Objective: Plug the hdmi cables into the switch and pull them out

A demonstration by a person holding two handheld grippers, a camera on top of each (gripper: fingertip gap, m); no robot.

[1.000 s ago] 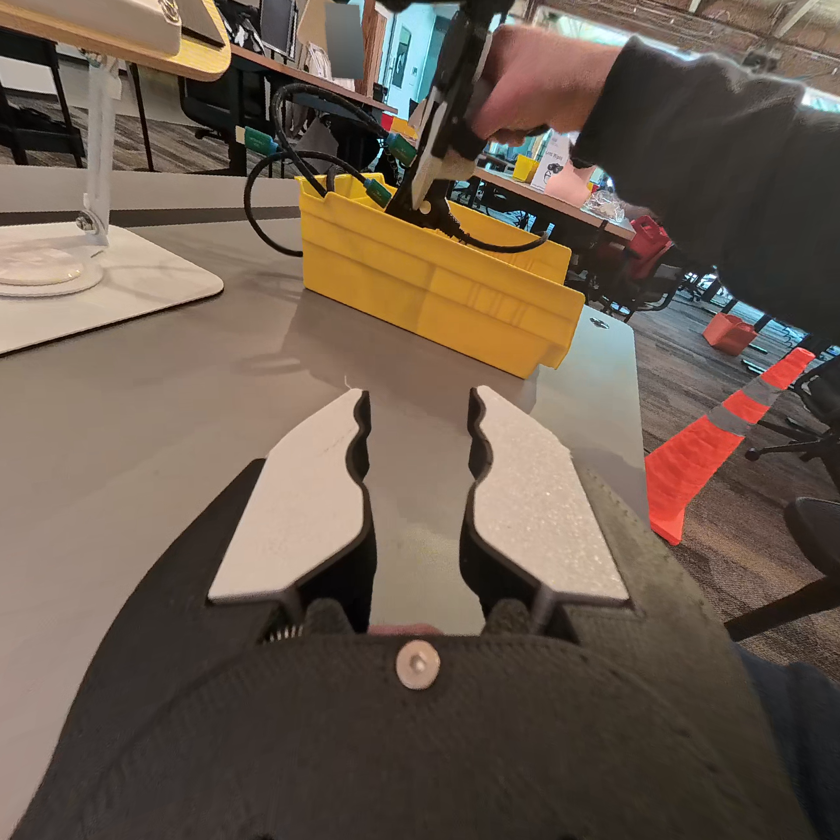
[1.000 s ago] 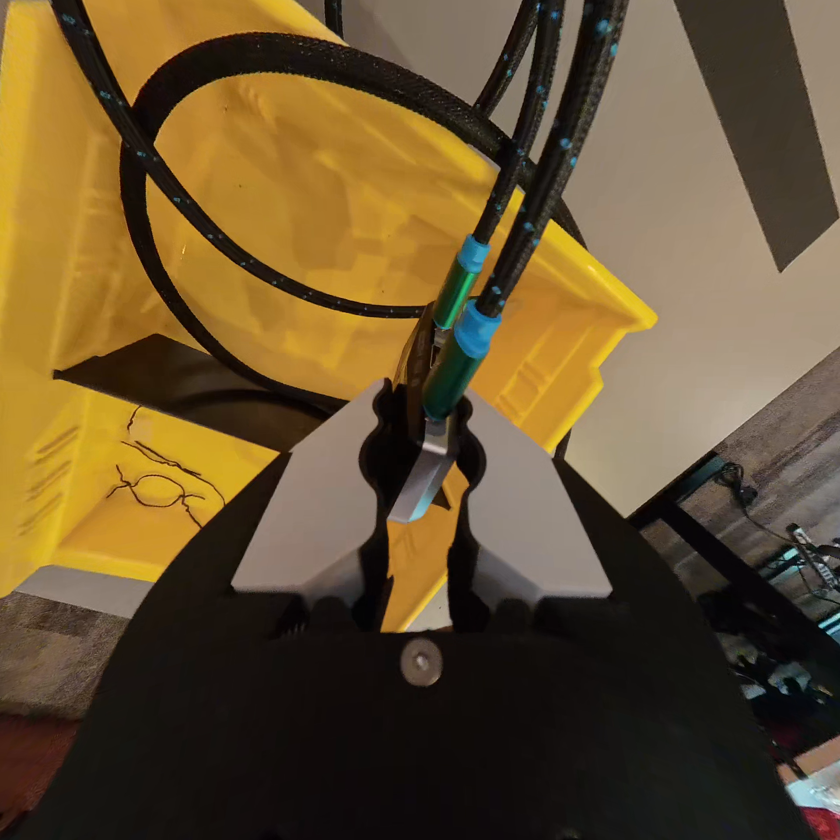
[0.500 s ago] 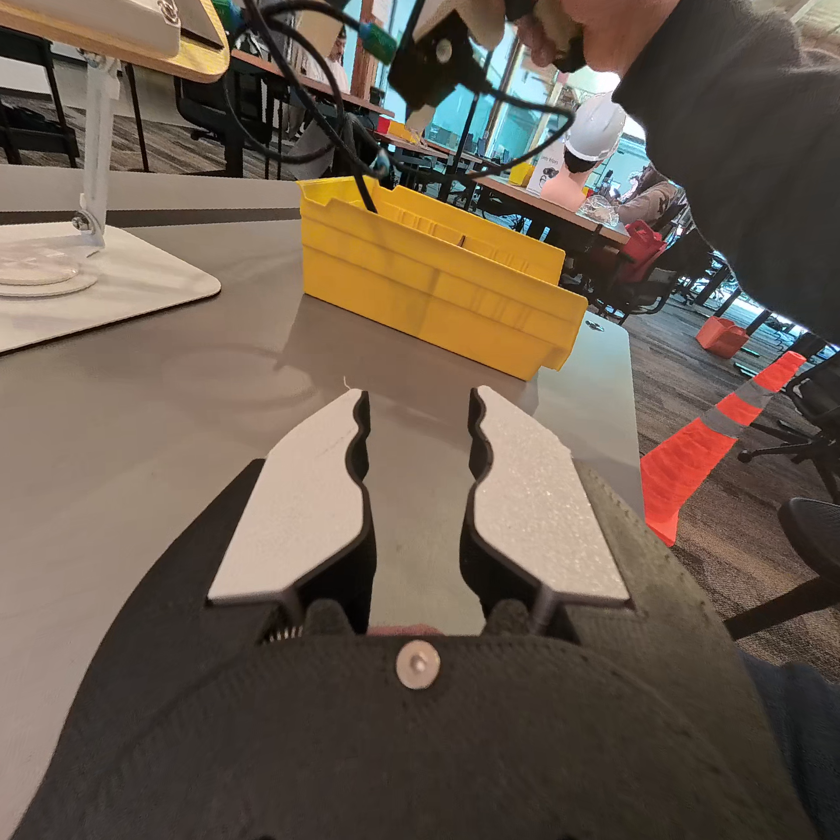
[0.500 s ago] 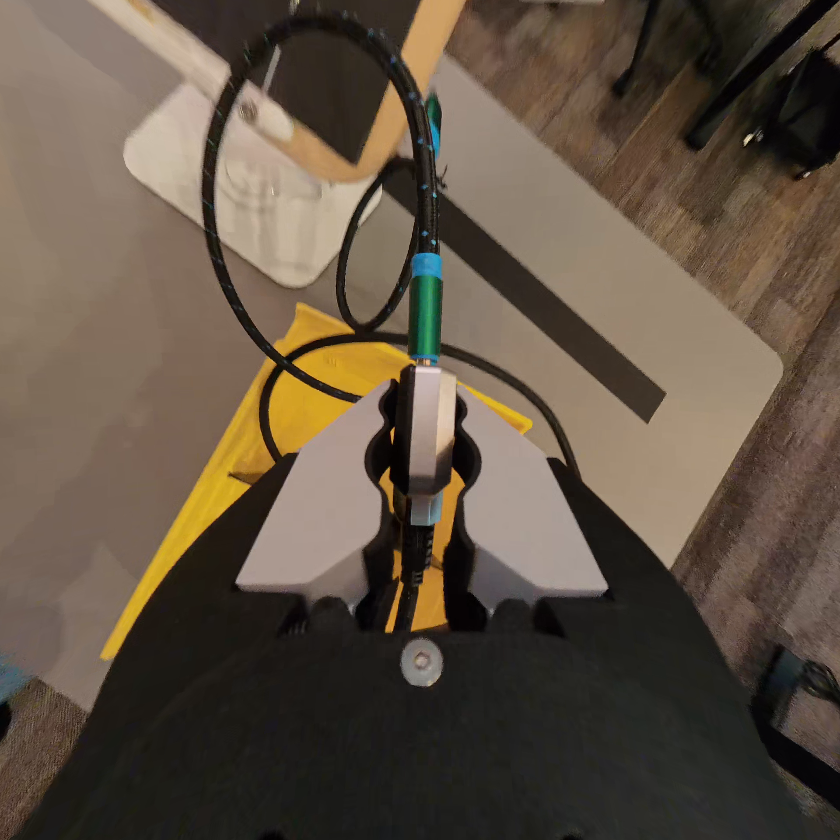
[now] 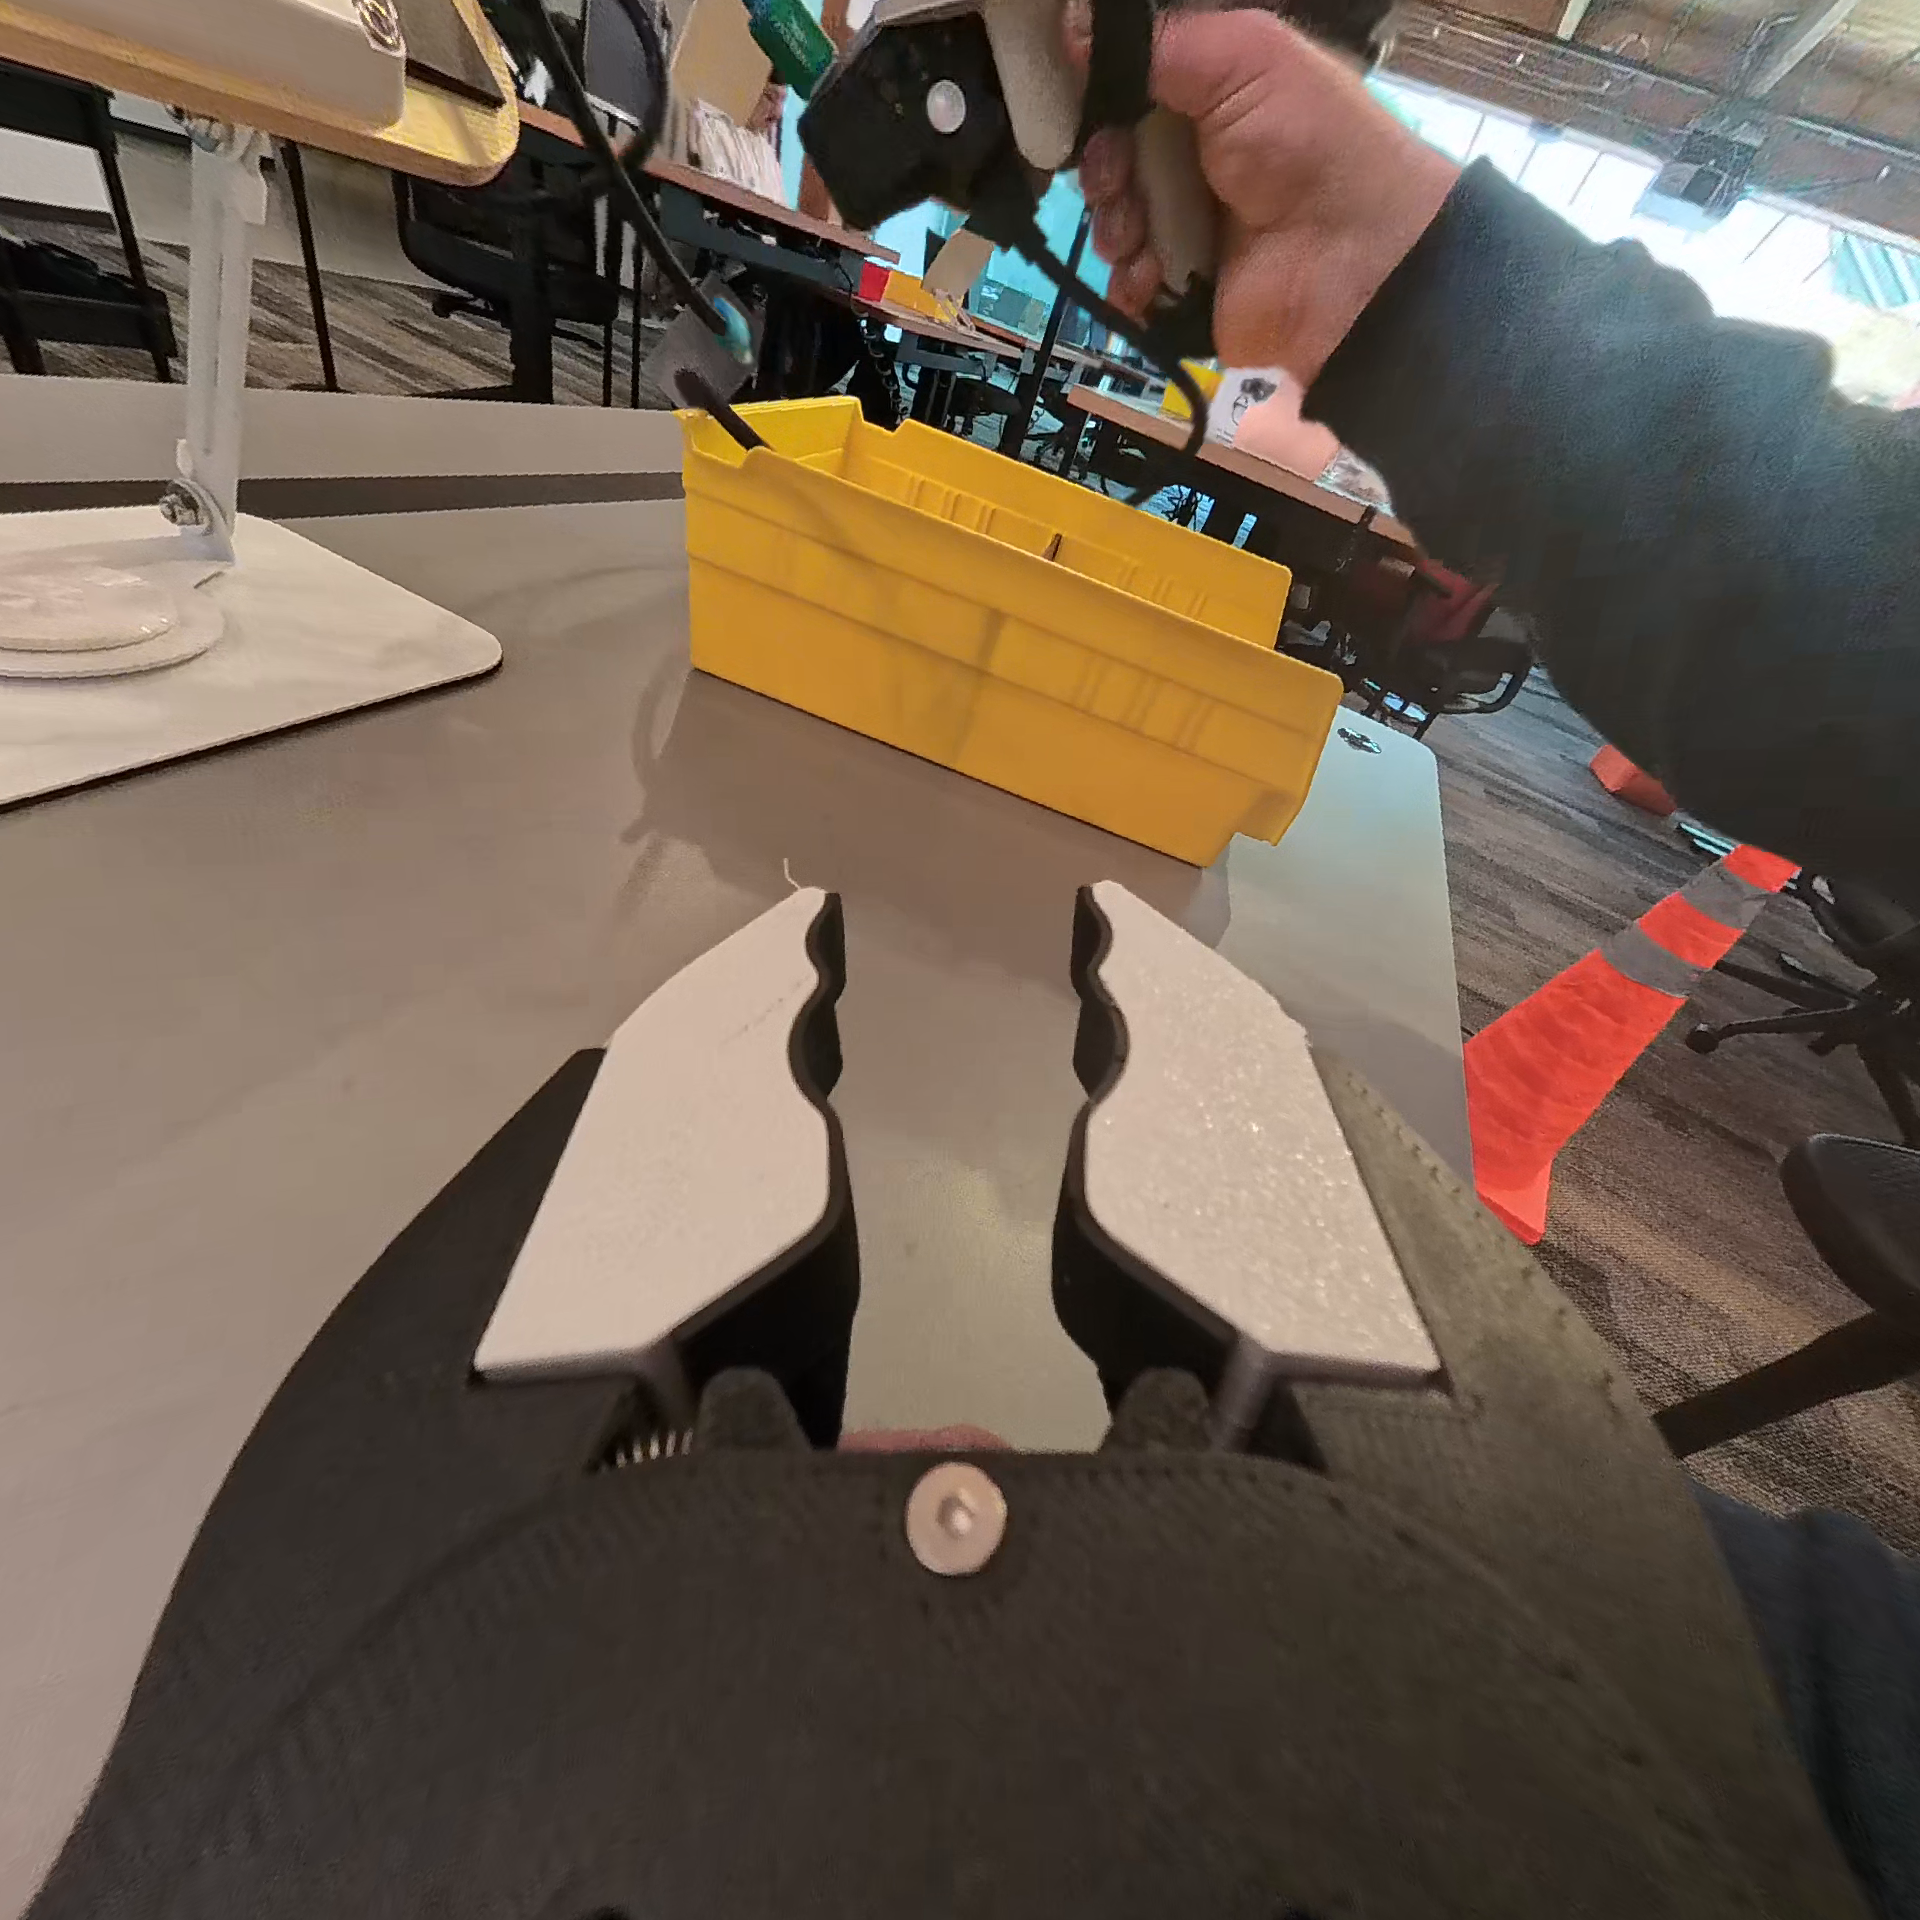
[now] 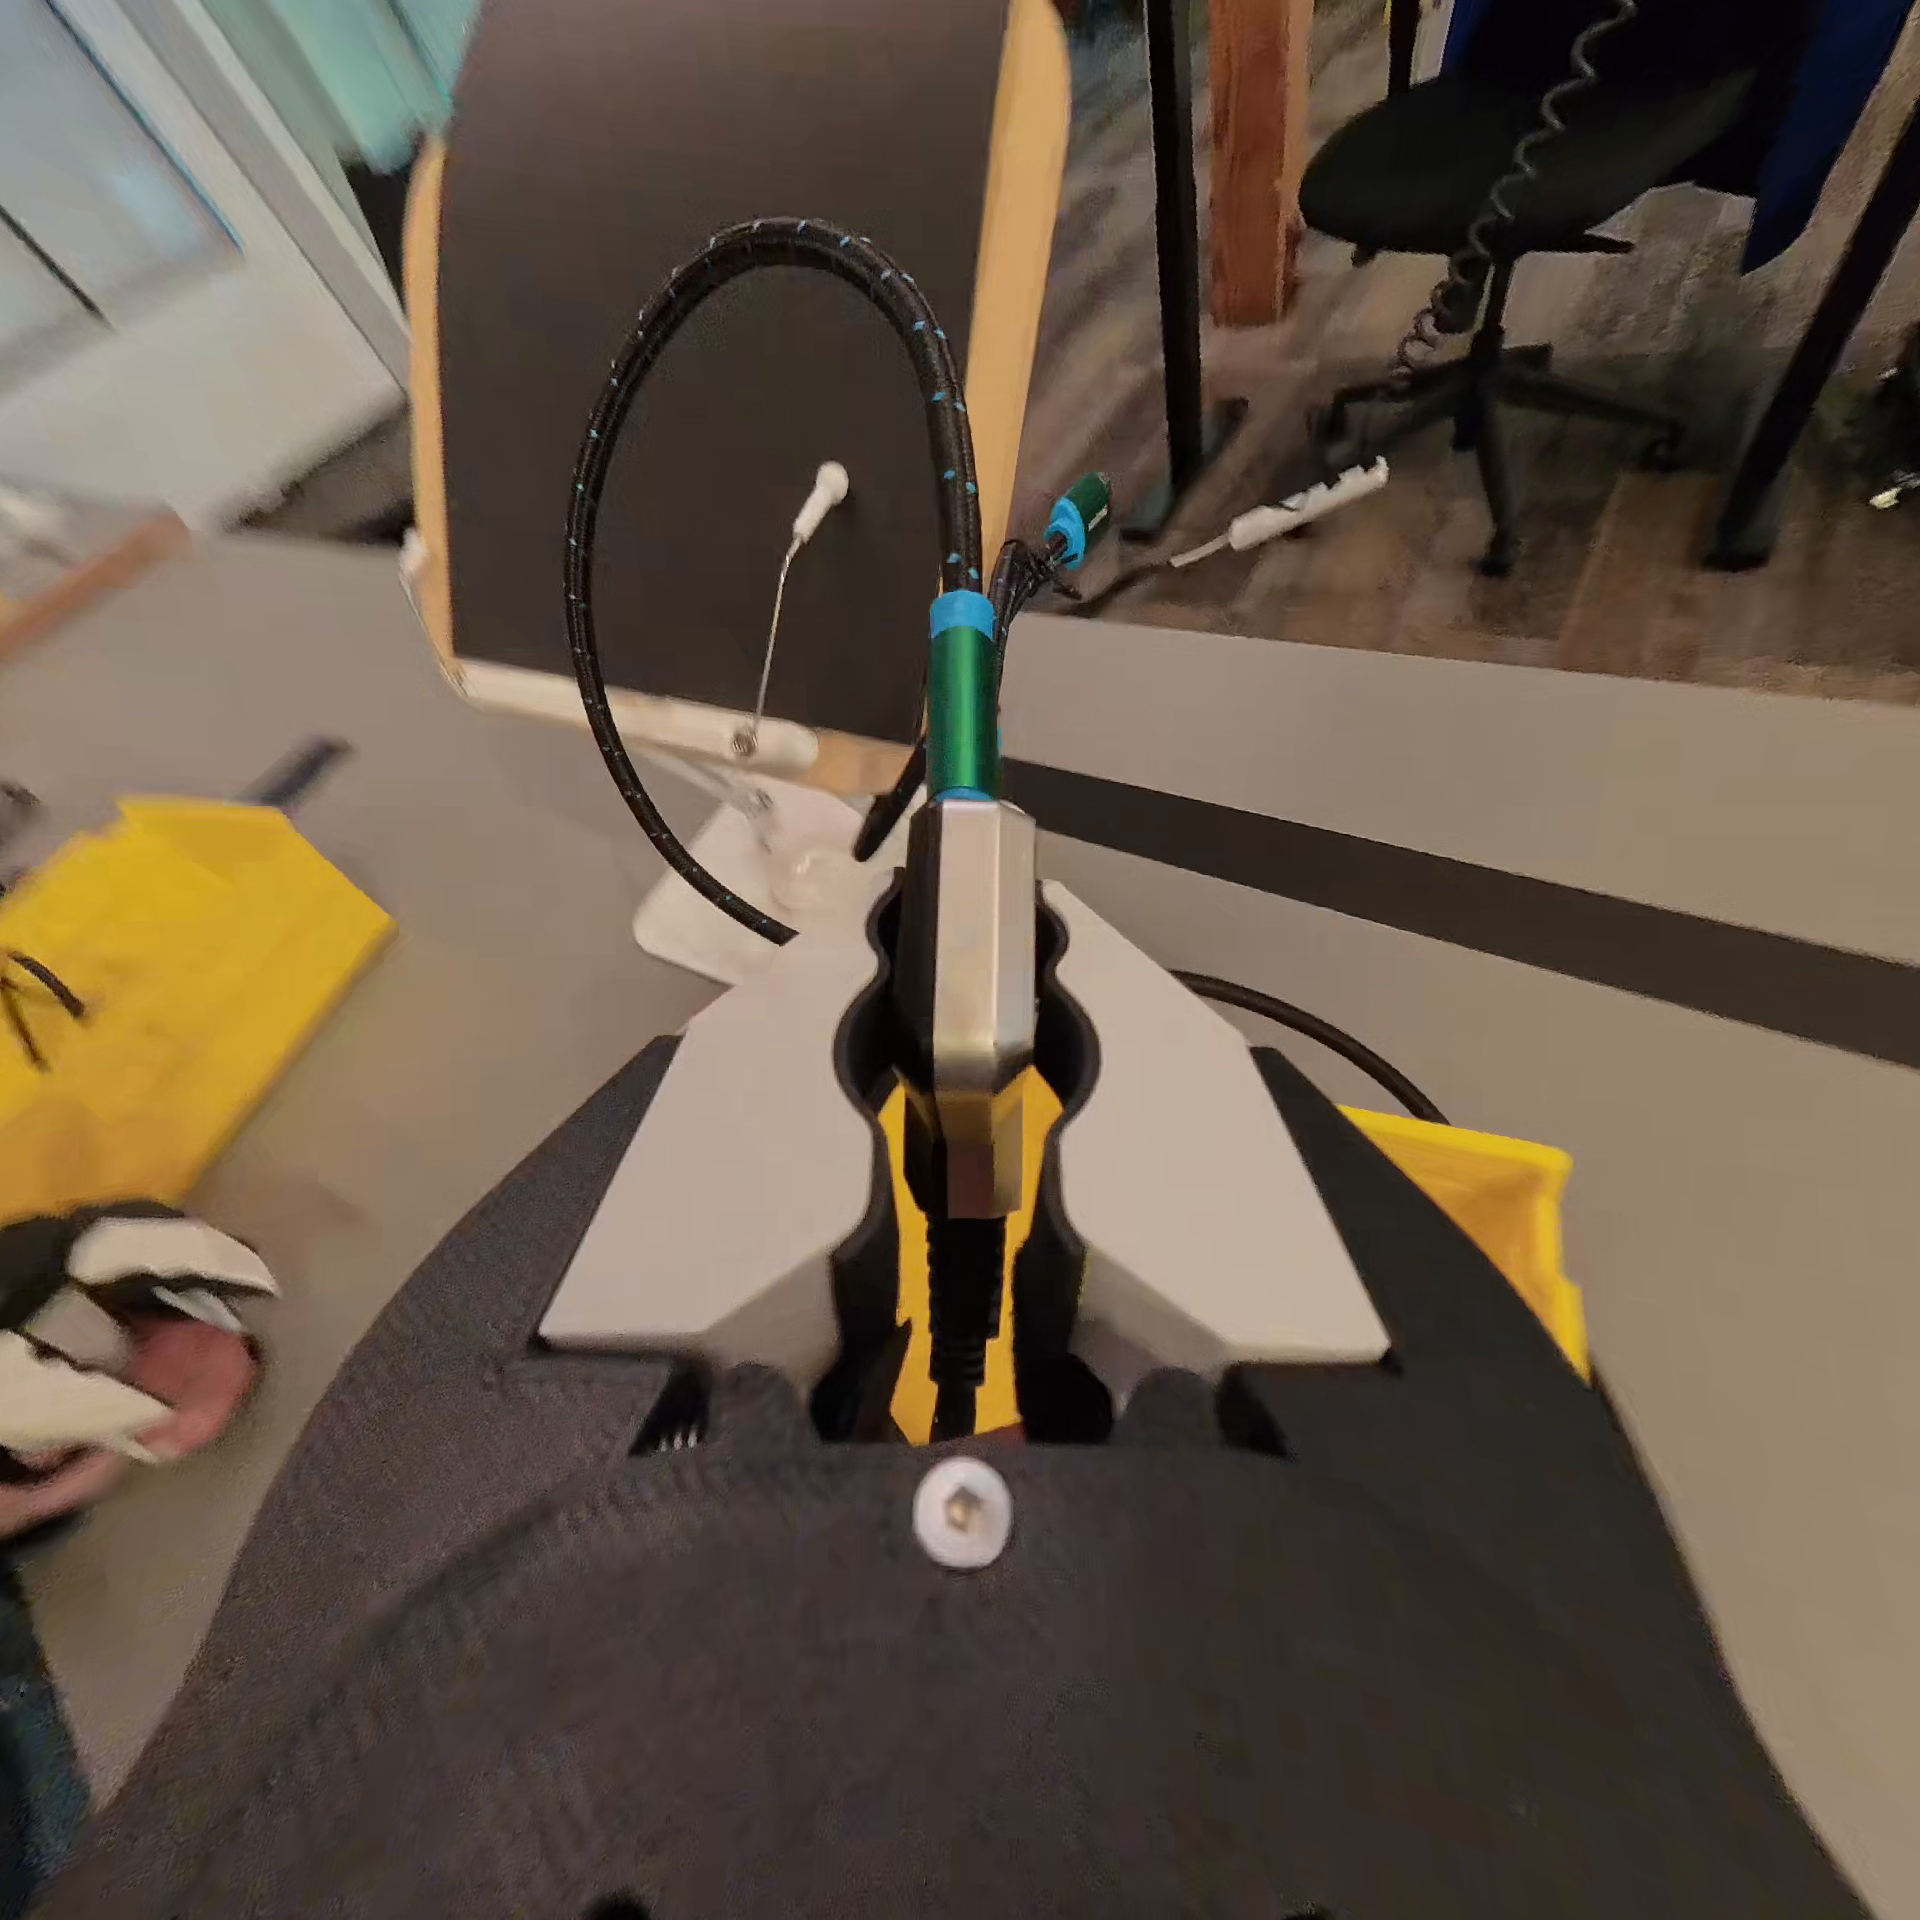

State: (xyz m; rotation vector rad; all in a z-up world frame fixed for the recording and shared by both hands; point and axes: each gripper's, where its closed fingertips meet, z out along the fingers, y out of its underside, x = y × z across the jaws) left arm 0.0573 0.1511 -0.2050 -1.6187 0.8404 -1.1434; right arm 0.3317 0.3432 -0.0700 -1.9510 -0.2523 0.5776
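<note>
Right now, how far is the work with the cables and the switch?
Early stage. Done: the switch is out of the yellow bin, held in the air. In hand: the right gripper has its jaws shut on it, one green plug already inserted. Left: the left gripper is open and empty; further plugging and pulling out remain.

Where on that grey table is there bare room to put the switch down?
Bare table lies between the white stand base, the yellow bin and the open left gripper. A narrower strip runs from the bin to the table's right edge. It is crowded over the bin, where the right gripper holds the switch with cables hanging.
</note>
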